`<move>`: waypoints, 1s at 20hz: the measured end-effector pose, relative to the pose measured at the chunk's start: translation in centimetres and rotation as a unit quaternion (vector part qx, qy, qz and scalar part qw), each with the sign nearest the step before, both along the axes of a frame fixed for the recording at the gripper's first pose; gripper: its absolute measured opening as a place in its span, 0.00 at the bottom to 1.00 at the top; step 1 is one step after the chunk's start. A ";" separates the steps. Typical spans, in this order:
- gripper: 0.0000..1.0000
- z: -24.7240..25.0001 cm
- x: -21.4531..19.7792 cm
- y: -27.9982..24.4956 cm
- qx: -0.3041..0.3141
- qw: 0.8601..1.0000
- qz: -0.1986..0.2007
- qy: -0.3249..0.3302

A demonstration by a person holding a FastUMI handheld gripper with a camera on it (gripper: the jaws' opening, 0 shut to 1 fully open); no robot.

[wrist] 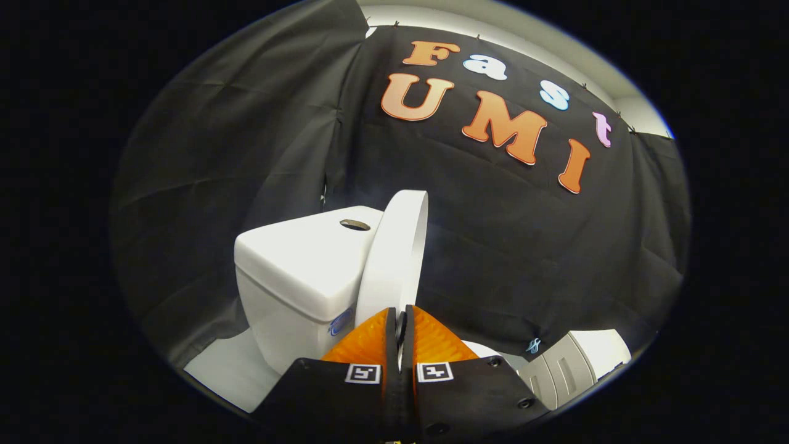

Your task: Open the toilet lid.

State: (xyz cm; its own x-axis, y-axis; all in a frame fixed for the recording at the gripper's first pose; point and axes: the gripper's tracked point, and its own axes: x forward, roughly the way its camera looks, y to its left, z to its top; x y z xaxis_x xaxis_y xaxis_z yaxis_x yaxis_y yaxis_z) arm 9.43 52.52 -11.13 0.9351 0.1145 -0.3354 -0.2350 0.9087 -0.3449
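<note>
Lid [394,259] raised close to upright, seen edge-on, rising toward twelve o'clock from the fingertips and leaning toward the tank [302,265], which stands at about ten o'clock from them. The gripper [401,324] has its fingers drawn together on the lid's lower edge — a thin sliver of it seems to sit in the narrow slit between them, though the pinch point is small and I cannot be sure both fingers truly press. A flush button [354,224] sits on the tank top, just beside the lid's upper rim.

By my judgement the opening is nearly finished; what remains is to settle the lid back against the tank. To do that well, follow the hinge's arc rather than pushing straight — let the wrist rotate with the lid so the edge does not twist out of the grip. Ease off near the tank so it does not slap, and spread the fingers only once the lid rests on its own past vertical.
</note>
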 end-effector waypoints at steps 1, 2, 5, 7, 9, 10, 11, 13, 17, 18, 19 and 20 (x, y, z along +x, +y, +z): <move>0.08 -0.1 -0.1 -0.1 0.002 1.000 -0.003 0.000; 0.08 0.0 0.0 -0.2 0.005 1.000 -0.008 0.000; 0.10 -0.1 0.1 -0.1 0.022 1.000 -0.014 0.007; 0.14 -0.2 0.0 0.3 0.032 0.999 -0.006 0.016; 0.25 0.0 -0.2 0.5 0.044 0.999 0.004 0.023; 0.32 0.3 -0.2 0.6 0.052 0.998 0.010 0.025; 0.46 0.6 -0.1 0.7 0.057 0.998 0.016 0.025; 0.74 1.6 0.0 0.4 0.061 0.998 0.020 0.017; 0.90 3.6 0.1 -0.9 0.086 0.996 0.028 0.004; 0.90 4.2 0.2 -1.4 0.091 0.995 0.029 0.003; 0.90 5.1 0.5 -2.2 0.094 0.995 0.028 -0.001; 0.90 5.8 0.8 -3.2 0.094 0.995 0.025 -0.007</move>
